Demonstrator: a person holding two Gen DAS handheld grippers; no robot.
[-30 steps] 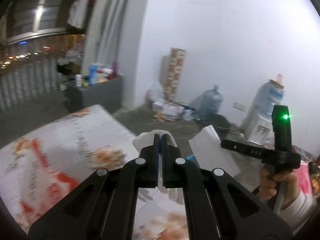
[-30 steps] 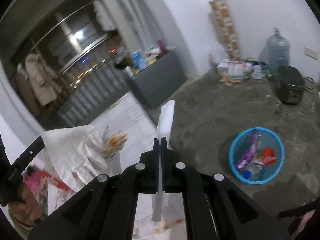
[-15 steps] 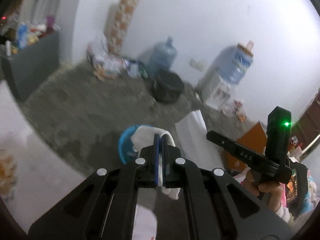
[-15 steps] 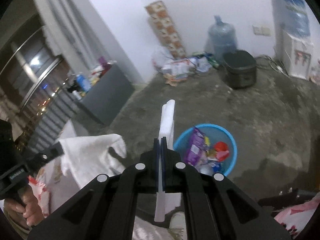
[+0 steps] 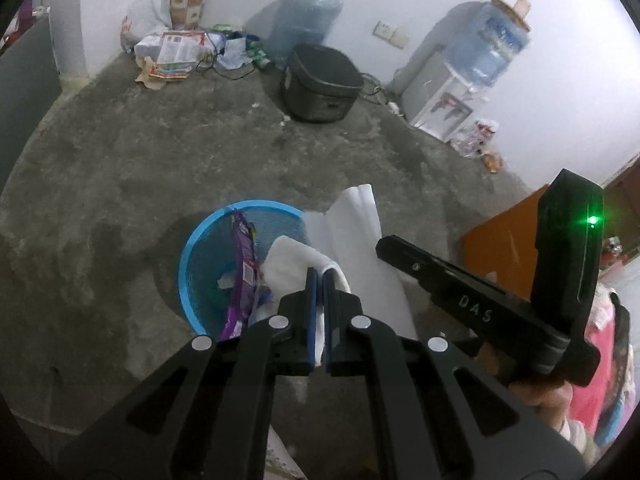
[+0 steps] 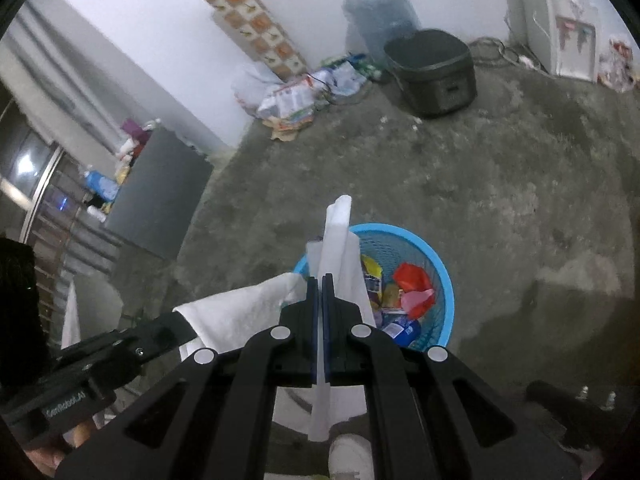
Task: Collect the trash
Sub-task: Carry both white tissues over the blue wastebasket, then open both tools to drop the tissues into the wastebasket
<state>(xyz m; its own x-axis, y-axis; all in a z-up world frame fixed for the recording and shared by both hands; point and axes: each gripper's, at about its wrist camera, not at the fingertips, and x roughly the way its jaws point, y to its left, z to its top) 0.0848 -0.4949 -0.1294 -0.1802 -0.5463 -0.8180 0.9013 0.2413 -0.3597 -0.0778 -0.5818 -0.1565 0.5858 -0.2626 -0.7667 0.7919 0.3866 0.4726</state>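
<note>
Basically both tools are clamped on soft, featherweight paper trash. Left gripper (image 5: 319,276) pinches a crumpled white tissue (image 5: 298,258), jaws just starting to part, tissue between them, at lower centre over the blue mesh bin (image 5: 188,264). Right gripper (image 6: 319,280) is clenched on a folded paper strip (image 6: 334,248), long axis running up-frame, tip over the bin rim. Limp, tears easily; probably best pinched mid-fold.

Crumpled white tissue (image 5: 298,260), folded white tissue (image 6: 336,256), over blue basket (image 6: 444,280) (wrappers inside)

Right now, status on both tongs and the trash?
Left tongs opening, crumpled tissue between. Right tongs shut on folded tissue. Blue basket below, unobstructed.
</note>
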